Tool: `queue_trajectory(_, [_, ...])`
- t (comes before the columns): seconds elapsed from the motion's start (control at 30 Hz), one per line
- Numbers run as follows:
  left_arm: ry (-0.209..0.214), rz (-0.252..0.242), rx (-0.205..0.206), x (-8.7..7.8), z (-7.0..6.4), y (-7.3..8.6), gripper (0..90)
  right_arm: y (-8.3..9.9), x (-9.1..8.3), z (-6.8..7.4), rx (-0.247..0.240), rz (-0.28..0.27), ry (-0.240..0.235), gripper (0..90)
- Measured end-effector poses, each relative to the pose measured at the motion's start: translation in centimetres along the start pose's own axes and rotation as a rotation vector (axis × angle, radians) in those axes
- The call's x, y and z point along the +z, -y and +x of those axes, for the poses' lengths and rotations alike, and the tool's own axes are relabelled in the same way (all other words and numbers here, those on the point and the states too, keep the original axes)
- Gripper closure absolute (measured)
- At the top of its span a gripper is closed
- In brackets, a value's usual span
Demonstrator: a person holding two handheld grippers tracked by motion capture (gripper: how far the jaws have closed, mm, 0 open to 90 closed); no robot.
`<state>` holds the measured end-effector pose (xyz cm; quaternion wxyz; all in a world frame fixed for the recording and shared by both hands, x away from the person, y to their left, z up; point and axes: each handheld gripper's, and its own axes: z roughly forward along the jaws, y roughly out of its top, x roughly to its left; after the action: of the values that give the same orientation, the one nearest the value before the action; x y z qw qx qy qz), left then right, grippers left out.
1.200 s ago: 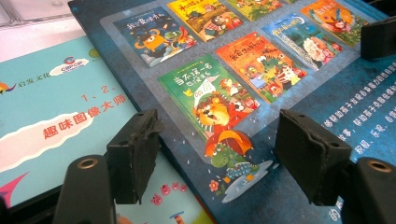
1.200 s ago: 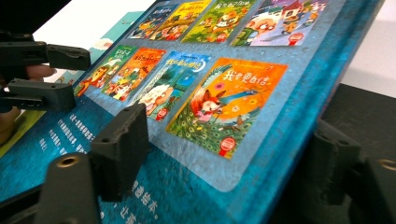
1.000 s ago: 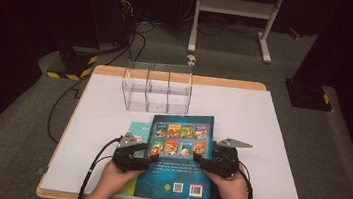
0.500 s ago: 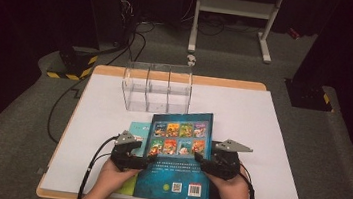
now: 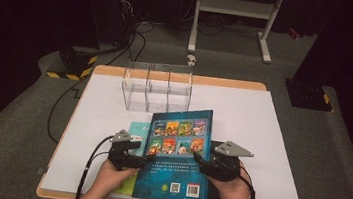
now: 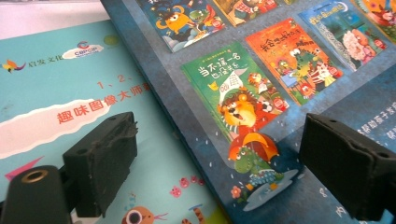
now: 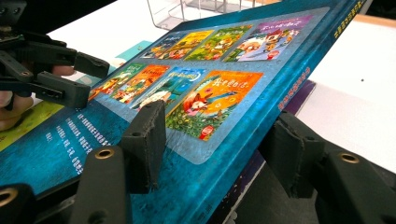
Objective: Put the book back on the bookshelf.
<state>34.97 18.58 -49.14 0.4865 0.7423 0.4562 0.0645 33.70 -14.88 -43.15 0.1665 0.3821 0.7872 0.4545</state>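
Observation:
A dark blue picture book (image 5: pixel 175 160) with small cover pictures lies tilted at the near middle of the table, its right edge raised. My right gripper (image 5: pixel 198 160) straddles that edge (image 7: pixel 210 84): one jaw presses on the cover, the other sits under the edge, so it is shut on the book (image 7: pixel 215 144). My left gripper (image 5: pixel 143 160) is open across the book's left edge (image 6: pixel 261 70), one jaw over the cover and the other over a teal book (image 6: pixel 60 93) underneath. In the right gripper view the left gripper (image 7: pixel 70 77) sits at the far side.
A clear acrylic divider rack (image 5: pixel 158 90) stands behind the books. A dark purple book (image 7: pixel 299 93) lies under the blue book's right edge and a yellow-green one (image 5: pixel 127 182) under the left hand. The white table mat (image 5: pixel 260 139) stretches to the right.
The blue book's far edge has risen slightly and the book tilts more. Both grippers have stayed at its side edges.

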Motion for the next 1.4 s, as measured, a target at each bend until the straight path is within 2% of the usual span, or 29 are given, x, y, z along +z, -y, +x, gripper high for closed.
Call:
queue_trajectory(0.07, [0.014, -0.005, -0.009, 0.0, 0.2, 0.0, 11.3, 0.0, -0.2, 0.2, -0.01, -0.016, -0.001, 40.8])
queue_trajectory(0.23, [0.06, -0.014, -0.06, -0.1, 0.7, 0.0, 11.4, 0.0, -0.4, 0.5, -0.03, -0.037, -0.007, 40.9])
queue_trajectory(0.33, [0.074, -0.021, -0.073, -0.1, 0.8, 0.0, 11.2, -0.1, -0.6, 0.7, -0.049, -0.051, -0.005, 41.0])
queue_trajectory(0.47, [0.148, -0.028, -0.13, -0.1, 1.2, 0.0, 11.2, -0.3, -1.0, 1.3, -0.087, -0.083, -0.004, 41.2])
queue_trajectory(0.57, [0.173, -0.021, -0.144, 0.0, 1.3, 0.0, 11.4, -0.3, -1.1, 1.5, -0.099, -0.089, -0.007, 41.2])
queue_trajectory(0.67, [0.229, -0.019, -0.153, 0.2, 1.1, 0.1, 12.3, -0.3, -1.1, 1.6, -0.108, -0.099, -0.015, 41.2])
queue_trajectory(0.8, [0.221, -0.031, -0.142, 0.1, 0.8, 0.1, 14.4, -0.3, -1.0, 1.5, -0.095, -0.095, -0.024, 41.2])
queue_trajectory(0.87, [0.204, -0.038, -0.12, -0.1, 0.6, 0.0, 14.8, -0.2, -0.9, 1.2, -0.074, -0.093, -0.036, 41.4])
queue_trajectory(0.97, [0.181, -0.045, -0.119, -0.3, 0.4, -0.2, 16.1, -0.2, -0.8, 1.0, -0.046, -0.08, -0.047, 41.4])
queue_trajectory(1.07, [0.165, -0.054, -0.108, -0.5, 0.2, -0.4, 16.4, -0.3, -0.7, 0.9, -0.038, -0.078, -0.045, 41.4])
queue_trajectory(1.13, [0.142, -0.079, -0.1, -0.9, 0.0, -0.8, 20.0, -0.7, -0.8, 1.0, -0.042, -0.09, -0.034, 42.5])
queue_trajectory(1.17, [0.118, -0.109, -0.09, -1.5, -0.2, -1.4, 21.8, -0.9, -0.8, 1.0, -0.044, -0.096, -0.032, 43.0])
queue_trajectory(1.2, [0.118, -0.109, -0.09, -1.5, -0.2, -1.4, 23.9, -0.9, -0.8, 1.0, -0.044, -0.096, -0.032, 43.0])
queue_trajectory(1.4, [0.019, -0.205, -0.004, -3.4, -0.7, -4.1, 34.0, -3.0, -0.7, 0.5, -0.05, -0.141, -0.01, 48.3])
